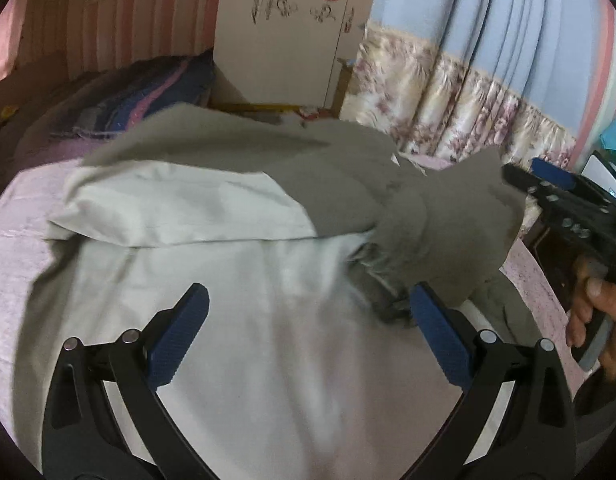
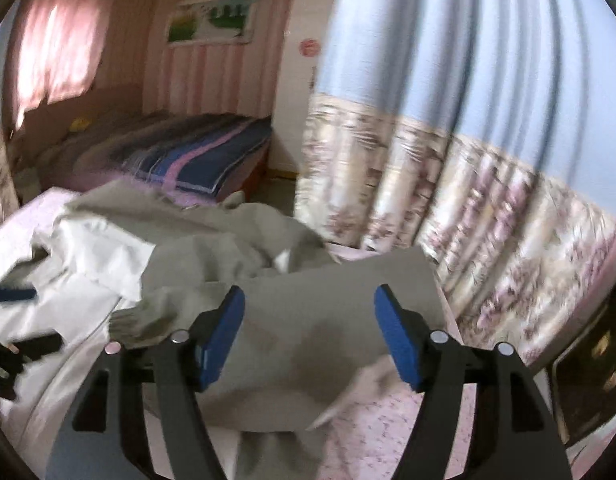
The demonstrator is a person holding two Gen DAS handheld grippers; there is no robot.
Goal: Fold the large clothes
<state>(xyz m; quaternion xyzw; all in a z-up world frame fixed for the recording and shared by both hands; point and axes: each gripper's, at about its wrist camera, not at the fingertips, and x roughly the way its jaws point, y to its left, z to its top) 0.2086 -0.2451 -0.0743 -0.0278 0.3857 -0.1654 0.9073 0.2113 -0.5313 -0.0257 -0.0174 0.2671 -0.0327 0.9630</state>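
Observation:
A large garment lies spread on the pink bed cover (image 1: 11, 216). It is part pale white (image 1: 235, 280) and part grey (image 1: 340, 176). My left gripper (image 1: 310, 291) hovers open over the white part, with a bunched grey fold just beside its right finger (image 1: 436, 332). Nothing is between its pads. In the right wrist view a flat grey flap (image 2: 308, 320) of the same garment lies below my right gripper (image 2: 309, 293), which is open and holds nothing. The right gripper (image 1: 548, 192) also shows at the right edge of the left wrist view, held by a hand (image 1: 596, 320).
A flowered blue curtain (image 2: 448, 160) hangs close along the right side of the bed. Behind stands a second bed with a striped blanket (image 2: 195, 160) and a white wardrobe (image 1: 283, 40). Dark furniture (image 2: 588, 360) sits at the far right.

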